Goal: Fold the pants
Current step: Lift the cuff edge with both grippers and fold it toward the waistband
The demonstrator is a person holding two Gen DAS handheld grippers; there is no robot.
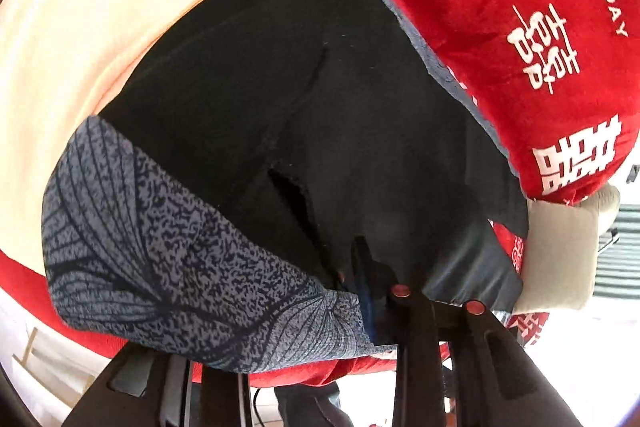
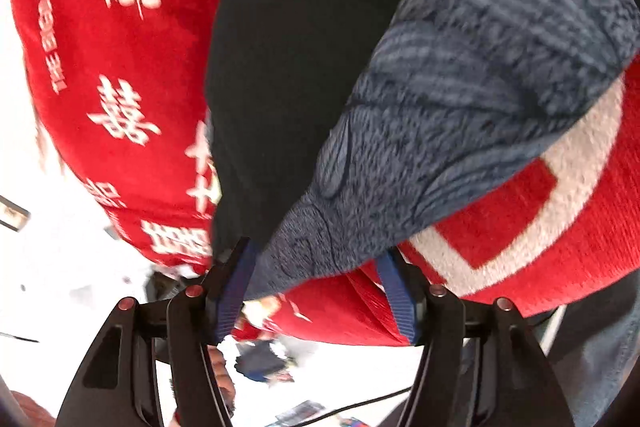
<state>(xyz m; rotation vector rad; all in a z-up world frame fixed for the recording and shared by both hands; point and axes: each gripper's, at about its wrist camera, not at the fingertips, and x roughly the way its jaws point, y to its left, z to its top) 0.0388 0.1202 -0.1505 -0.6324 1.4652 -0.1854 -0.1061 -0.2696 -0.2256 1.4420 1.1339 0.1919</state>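
The left gripper (image 1: pixel 366 291) is pinching the near hem of the pants (image 1: pixel 280 99), its jaws nearly together on the cloth. The right gripper (image 2: pixel 316 279) is standing wide, its fingers straddling a grey patterned corner of the same garment. The pants are lying across a red blanket (image 2: pixel 120 67) printed with white characters. The fabric is looking thin, limp and light, likely to sag and slip, so edges and corners are offering the surest hold. Beyond, a cream patch (image 1: pixel 100 7) is showing; the plush blanket may be dragging at the cloth.
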